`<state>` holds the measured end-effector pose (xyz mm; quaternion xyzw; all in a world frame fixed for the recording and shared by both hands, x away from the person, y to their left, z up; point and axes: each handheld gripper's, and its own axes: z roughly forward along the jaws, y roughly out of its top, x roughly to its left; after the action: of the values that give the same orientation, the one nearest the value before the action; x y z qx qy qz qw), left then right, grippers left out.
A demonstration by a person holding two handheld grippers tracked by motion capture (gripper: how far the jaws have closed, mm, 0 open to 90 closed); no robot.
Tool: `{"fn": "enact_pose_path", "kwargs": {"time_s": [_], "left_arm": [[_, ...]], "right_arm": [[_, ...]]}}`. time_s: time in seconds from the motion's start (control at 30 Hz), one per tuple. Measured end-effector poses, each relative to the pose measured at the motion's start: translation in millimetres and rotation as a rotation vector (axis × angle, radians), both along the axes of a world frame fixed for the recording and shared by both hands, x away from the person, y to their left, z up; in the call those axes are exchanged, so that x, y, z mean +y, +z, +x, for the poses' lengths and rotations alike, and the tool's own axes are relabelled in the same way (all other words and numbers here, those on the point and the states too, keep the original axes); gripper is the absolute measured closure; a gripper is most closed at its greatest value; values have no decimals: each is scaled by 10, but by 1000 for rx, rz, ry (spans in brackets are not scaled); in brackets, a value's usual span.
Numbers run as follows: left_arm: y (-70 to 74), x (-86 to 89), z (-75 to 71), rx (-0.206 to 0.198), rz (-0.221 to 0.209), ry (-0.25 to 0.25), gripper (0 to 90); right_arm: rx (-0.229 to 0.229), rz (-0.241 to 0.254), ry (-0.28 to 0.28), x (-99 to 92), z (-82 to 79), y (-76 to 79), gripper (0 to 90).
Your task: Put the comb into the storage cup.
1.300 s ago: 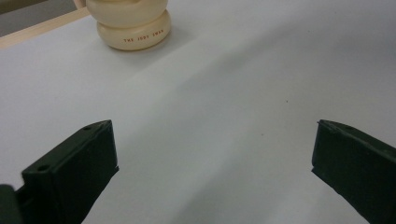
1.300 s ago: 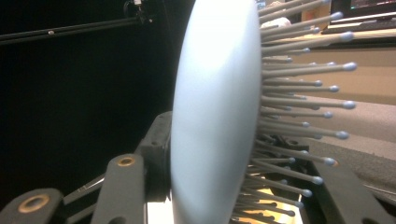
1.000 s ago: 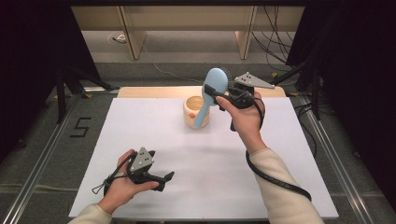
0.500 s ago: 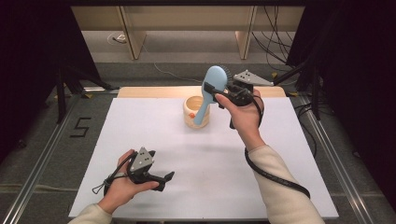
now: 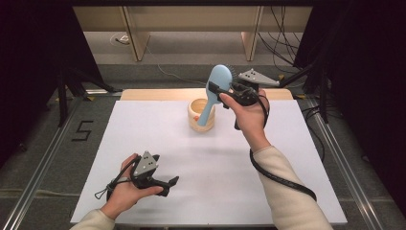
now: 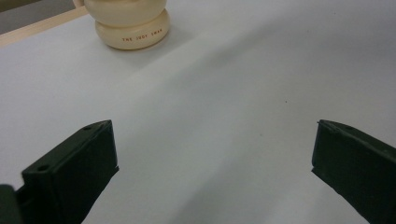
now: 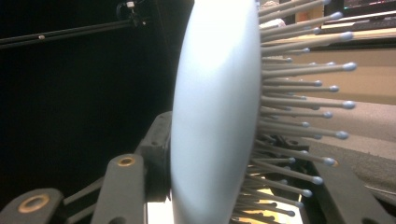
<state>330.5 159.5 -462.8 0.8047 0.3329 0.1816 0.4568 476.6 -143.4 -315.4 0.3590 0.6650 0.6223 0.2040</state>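
A light blue hairbrush (image 5: 219, 78) stands tilted, its handle down inside a cream round holder (image 5: 193, 120) near the far edge of the white table top. My right gripper (image 5: 218, 89) is shut on the brush's oval head, one jaw on the smooth back and one among the bristles. In the right gripper view the brush head (image 7: 215, 116) sits edge-on between the jaws of my right gripper (image 7: 233, 186), bristles pointing right. My left gripper (image 5: 168, 184) rests in a hand on the near left of the table, open and holding nothing. The left gripper view has my left gripper (image 6: 215, 149) spread wide, with the holder (image 6: 133, 23) far ahead.
A white sheet (image 5: 143, 134) covers the table, with a wooden strip (image 5: 153, 94) along its far edge. Metal rails (image 5: 48, 158) run down both sides. Cables (image 5: 282, 175) trail from the right gripper over the sleeve. Dark stands and wooden legs lie beyond the table.
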Motion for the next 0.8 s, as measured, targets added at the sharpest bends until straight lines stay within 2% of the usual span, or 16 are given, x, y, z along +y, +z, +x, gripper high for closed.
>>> {"fn": "enact_pose_path", "kwargs": {"time_s": [0.8], "left_arm": [[3, -1, 2, 0, -3, 1, 0]], "right_arm": [[10, 9, -22, -17, 92, 17, 518]]}}
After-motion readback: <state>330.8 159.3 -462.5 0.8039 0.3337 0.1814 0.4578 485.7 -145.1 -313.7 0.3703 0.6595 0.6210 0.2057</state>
